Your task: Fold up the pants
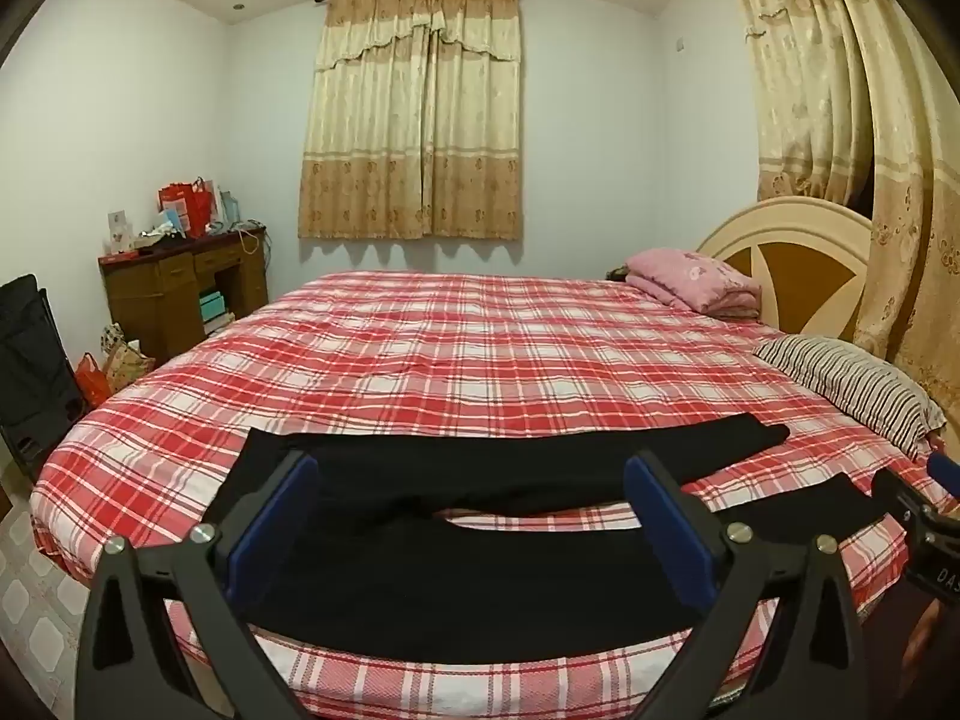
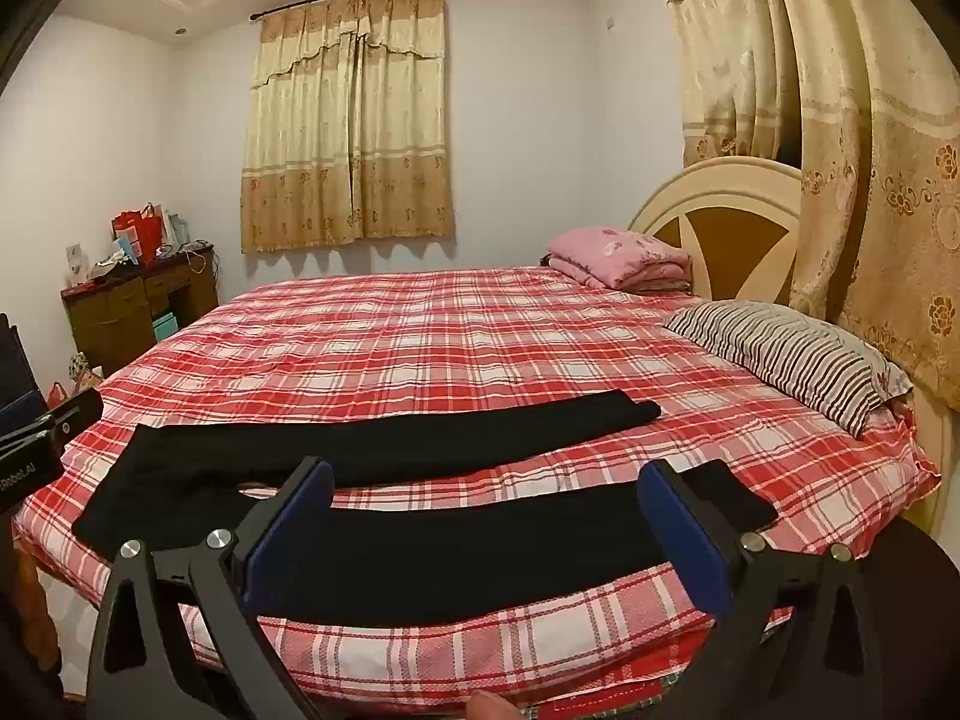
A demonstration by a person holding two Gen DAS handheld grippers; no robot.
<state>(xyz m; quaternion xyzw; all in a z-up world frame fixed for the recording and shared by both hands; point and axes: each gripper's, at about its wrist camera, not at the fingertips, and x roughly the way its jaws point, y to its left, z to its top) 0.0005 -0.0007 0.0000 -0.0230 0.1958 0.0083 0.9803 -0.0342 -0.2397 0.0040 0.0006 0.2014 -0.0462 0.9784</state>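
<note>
Pants [image 2: 384, 450]: black, spread flat on the near edge of the plaid bed [image 2: 420, 336], 2 legs extending right. Left gripper [image 1: 471, 498] and right gripper [image 2: 486, 510]: fingers wide, holding nothing. Only the right wrist view shows both leg ends.

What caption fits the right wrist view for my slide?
Open right tool above black pants laid flat on a plaid bed.
</note>
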